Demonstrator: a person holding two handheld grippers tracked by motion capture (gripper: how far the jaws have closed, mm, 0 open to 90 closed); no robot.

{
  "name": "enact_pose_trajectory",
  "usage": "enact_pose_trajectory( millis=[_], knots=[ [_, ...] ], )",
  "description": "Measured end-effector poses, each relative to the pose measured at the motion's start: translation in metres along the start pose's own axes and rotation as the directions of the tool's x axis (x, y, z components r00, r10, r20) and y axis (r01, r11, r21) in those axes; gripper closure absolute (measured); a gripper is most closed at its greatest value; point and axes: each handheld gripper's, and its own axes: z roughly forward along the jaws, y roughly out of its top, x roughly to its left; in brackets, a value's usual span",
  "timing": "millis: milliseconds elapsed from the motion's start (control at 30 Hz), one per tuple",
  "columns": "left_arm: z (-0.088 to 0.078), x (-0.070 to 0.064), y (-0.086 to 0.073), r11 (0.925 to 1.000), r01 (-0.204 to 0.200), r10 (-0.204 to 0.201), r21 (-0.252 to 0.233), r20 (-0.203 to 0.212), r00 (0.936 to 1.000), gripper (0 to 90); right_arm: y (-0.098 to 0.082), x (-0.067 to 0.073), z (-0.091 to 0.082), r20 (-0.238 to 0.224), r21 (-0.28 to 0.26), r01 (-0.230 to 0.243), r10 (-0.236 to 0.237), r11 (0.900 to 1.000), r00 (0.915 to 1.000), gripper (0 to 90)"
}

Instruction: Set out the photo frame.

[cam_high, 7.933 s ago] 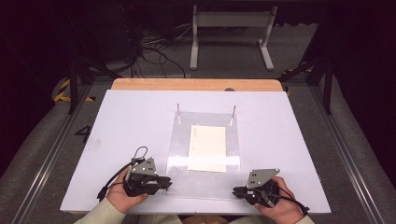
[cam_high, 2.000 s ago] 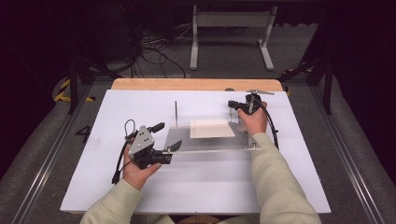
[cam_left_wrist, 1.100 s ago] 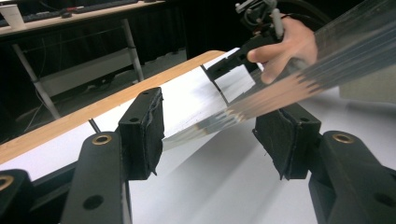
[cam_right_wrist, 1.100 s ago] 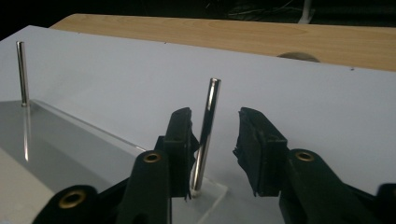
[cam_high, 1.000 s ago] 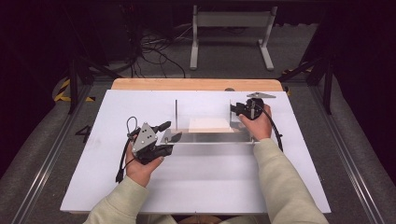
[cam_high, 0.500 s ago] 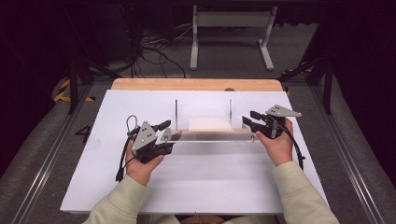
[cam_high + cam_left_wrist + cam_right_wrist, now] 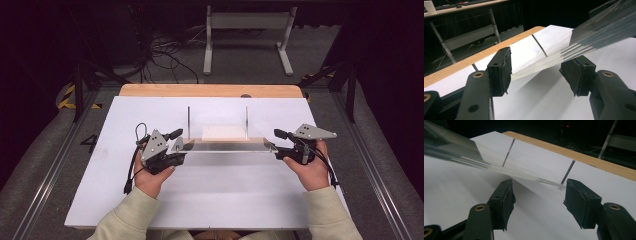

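A clear plastic plate (image 7: 225, 145) stands tilted over a cream sheet (image 7: 225, 132), its near edge lifted off the white board (image 7: 215, 200). My left gripper (image 7: 179, 144) is at the plate's left corner. In the left gripper view the plate (image 7: 599, 27) runs between the wide jaws of the left gripper (image 7: 536, 72); its corner touches one pad (image 7: 501, 72) and the other pad does not press on it. My right gripper (image 7: 277, 144) sits just off the right corner. Its jaws have just been opening, and in the right gripper view the right gripper (image 7: 539, 197) has nothing between them; the plate (image 7: 449, 147) ends just ahead.
Two thin upright pins (image 7: 189, 120) (image 7: 246, 120) rise from the board behind the plate. A wooden strip (image 7: 210, 90) borders the board's far edge. Metal rails (image 7: 55, 165) run along both sides, and a white stand (image 7: 247, 35) with cables is on the floor beyond.
My right hand has swung from the plate's far right corner out to the right and nearer, its jaws now wider apart. The left hand and the raised plate have stayed put.
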Motion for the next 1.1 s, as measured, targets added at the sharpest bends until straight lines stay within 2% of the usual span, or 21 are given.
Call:
enact_pose_trajectory(
  millis=[67, 100, 133, 267, 400, 433, 500, 533, 600, 800, 867, 1000, 1100],
  knots=[
    [0.000, 0.000, 0.000, 1.0000, 0.001, -0.001, 0.001, 0.002, 1.0000, 42.5, 0.001, 0.004, -0.006, -0.010, 0.012, 0.028, -0.028, 1.000, 0.9995, 40.5],
    [0.000, 0.000, 0.000, 1.0000, 0.001, -0.001, 0.001, 0.002, 1.0000, 42.5, 0.001, 0.004, -0.006, -0.010, 0.012, 0.028, -0.028, 1.000, 0.9995, 40.5],
    [0.000, 0.000, 0.000, 1.0000, 0.001, -0.001, 0.004, 0.003, 1.0000, 42.5, 0.002, 0.008, -0.011, -0.020, 0.015, 0.052, -0.051, 0.999, 0.9985, 40.7],
    [0.000, 0.000, 0.000, 1.0000, 0.001, -0.001, 0.007, 0.003, 1.0000, 42.5, 0.005, 0.012, -0.017, -0.034, 0.007, 0.078, -0.078, 0.997, 0.9964, 40.8],
    [0.000, 0.000, 0.000, 1.0000, 0.000, 0.000, 0.009, 0.004, 1.0000, 42.5, 0.011, 0.022, -0.020, -0.084, -0.025, 0.115, -0.117, 0.993, 0.9896, 41.0],
    [0.000, 0.000, 0.000, 1.0000, 0.000, 0.000, 0.009, 0.005, 1.0000, 42.5, 0.013, 0.026, -0.019, -0.106, -0.043, 0.127, -0.131, 0.991, 0.9856, 40.5],
    [0.000, 0.000, 0.000, 1.0000, 0.000, 0.000, 0.010, 0.007, 1.0000, 42.4, 0.015, 0.029, -0.017, -0.136, -0.068, 0.133, -0.141, 0.989, 0.9806, 39.4],
    [0.000, 0.000, 0.000, 1.0000, 0.000, 0.000, 0.010, 0.007, 1.0000, 42.4, 0.015, 0.029, -0.017, -0.136, -0.068, 0.133, -0.141, 0.989, 0.9806, 39.4],
    [0.000, 0.000, 0.000, 0.9999, 0.000, 0.000, 0.013, 0.010, 0.9999, 42.1, 0.015, 0.031, -0.012, -0.166, -0.099, 0.129, -0.144, 0.987, 0.9755, 34.8],
    [0.002, -0.002, 0.000, 0.9997, -0.008, 0.007, 0.023, 0.012, 0.9999, 40.3, 0.015, 0.035, 0.003, -0.167, -0.152, 0.214, -0.238, 0.965, 0.9568, 36.1],
    [0.002, -0.002, 0.000, 0.9997, -0.008, 0.008, 0.023, 0.011, 0.9999, 40.2, 0.014, 0.038, 0.008, -0.174, -0.165, 0.228, -0.256, 0.960, 0.9509, 40.5],
    [0.002, -0.002, 0.000, 0.9995, -0.015, 0.015, 0.026, 0.007, 0.9999, 40.4, 0.014, 0.040, 0.011, -0.177, -0.207, 0.239, -0.276, 0.949, 0.9448, 50.2],
    [0.001, -0.003, 0.000, 0.9995, -0.016, 0.016, 0.026, 0.005, 0.9999, 40.8, 0.014, 0.040, 0.010, -0.172, -0.209, 0.249, -0.286, 0.946, 0.9428, 51.5]
  ],
)
